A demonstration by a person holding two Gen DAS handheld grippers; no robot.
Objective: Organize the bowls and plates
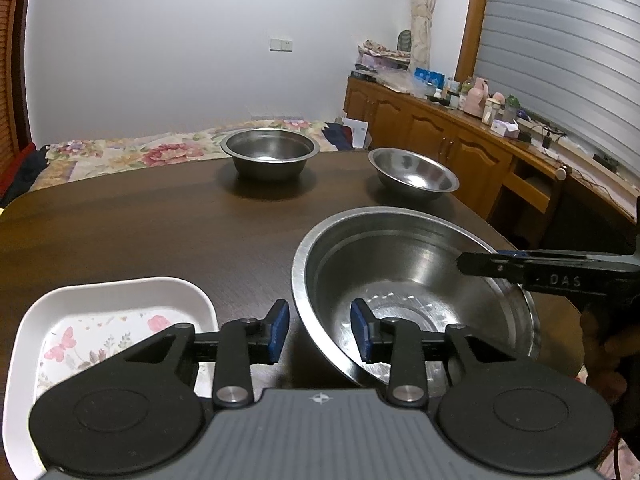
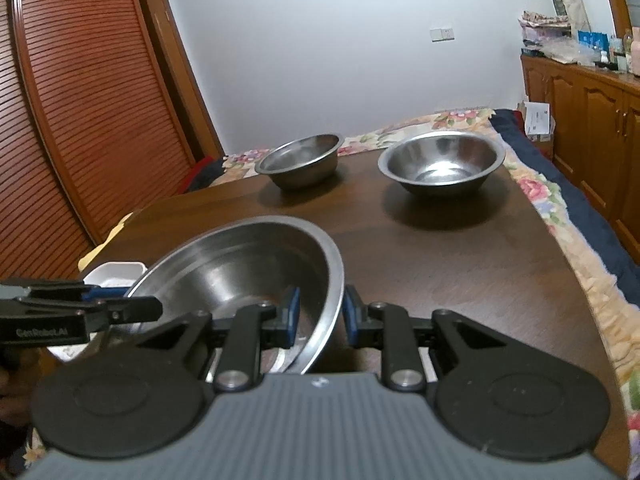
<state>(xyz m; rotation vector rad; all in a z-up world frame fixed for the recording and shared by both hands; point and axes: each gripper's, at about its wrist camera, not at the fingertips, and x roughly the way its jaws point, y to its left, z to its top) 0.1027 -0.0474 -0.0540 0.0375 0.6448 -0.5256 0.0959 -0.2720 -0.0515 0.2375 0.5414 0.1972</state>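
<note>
A large steel bowl sits near the front of the dark wooden table. My left gripper straddles its left rim, jaws open with a gap on each side. My right gripper straddles its right rim, pads close to the rim; it also shows in the left wrist view. Two smaller steel bowls stand at the far side: one with a flat rim and one rounder. A white floral plate lies left of the big bowl.
A bed with a floral cover lies beyond the table. Wooden cabinets with clutter on top run along the right wall. A slatted wooden door stands at the left. The table edge curves on the right.
</note>
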